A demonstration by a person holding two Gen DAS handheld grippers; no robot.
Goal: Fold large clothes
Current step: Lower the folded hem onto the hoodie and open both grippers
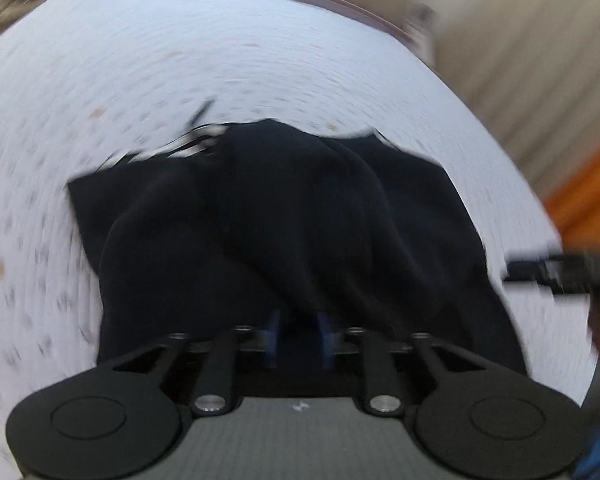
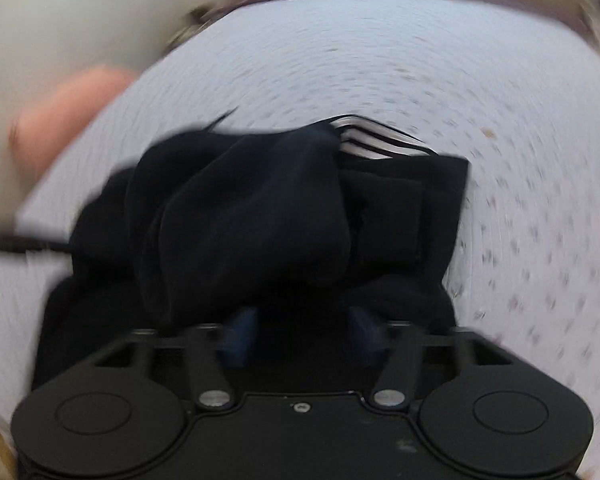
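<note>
A dark navy garment (image 1: 284,216) with white stripes at its far edge lies bunched on a white patterned sheet (image 1: 140,60). My left gripper (image 1: 299,338) has its blue pads close together with a fold of the garment pinched between them. In the right wrist view the same garment (image 2: 260,208) shows its striped part (image 2: 372,140) at the far side. My right gripper (image 2: 304,334) has its blue pads wider apart, with dark cloth lying between them. The frames are blurred by motion.
The sheet (image 2: 500,80) covers a bed with a beige frame and a dark red edge (image 1: 340,0) at the far side. An orange object (image 1: 580,192) stands at the right. A pink blurred shape (image 2: 64,112) is at the left. The other gripper (image 1: 556,272) shows at the right.
</note>
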